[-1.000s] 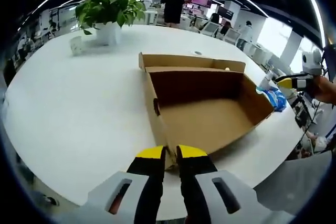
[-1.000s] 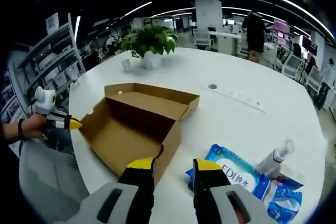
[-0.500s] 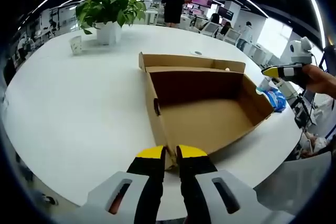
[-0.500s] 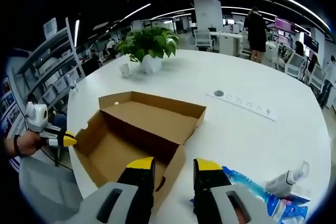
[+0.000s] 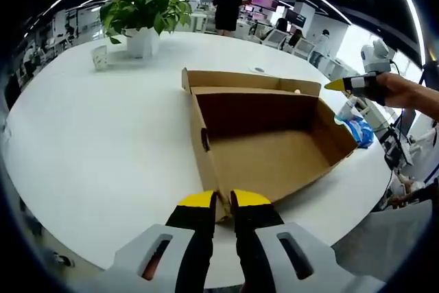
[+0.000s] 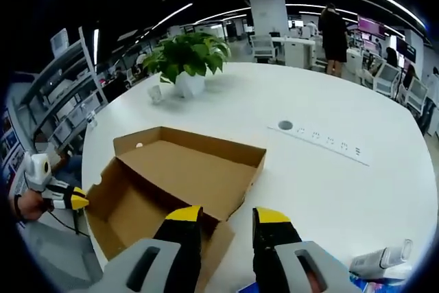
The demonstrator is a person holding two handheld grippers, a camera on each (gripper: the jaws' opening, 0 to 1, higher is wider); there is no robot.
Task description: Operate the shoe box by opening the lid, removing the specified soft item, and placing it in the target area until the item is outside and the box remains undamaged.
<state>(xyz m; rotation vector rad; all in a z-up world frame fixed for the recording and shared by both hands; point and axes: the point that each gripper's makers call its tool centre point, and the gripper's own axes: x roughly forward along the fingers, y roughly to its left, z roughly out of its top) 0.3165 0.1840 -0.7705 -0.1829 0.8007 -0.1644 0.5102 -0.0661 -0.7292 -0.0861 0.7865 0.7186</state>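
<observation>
so the left gripper view sits low at one short end of the open shoe box, right up against it, looking along its length over the white desk toward the potted plant; its own tongs poke up from the bottom, and the other tongs come in from the right past the far end; the right gripper view looks from the opposite end, higher, tilted down onto the box, with its tongs at the bottom and the left tongs at the left edge; both views share the box, the desk and the plant
</observation>
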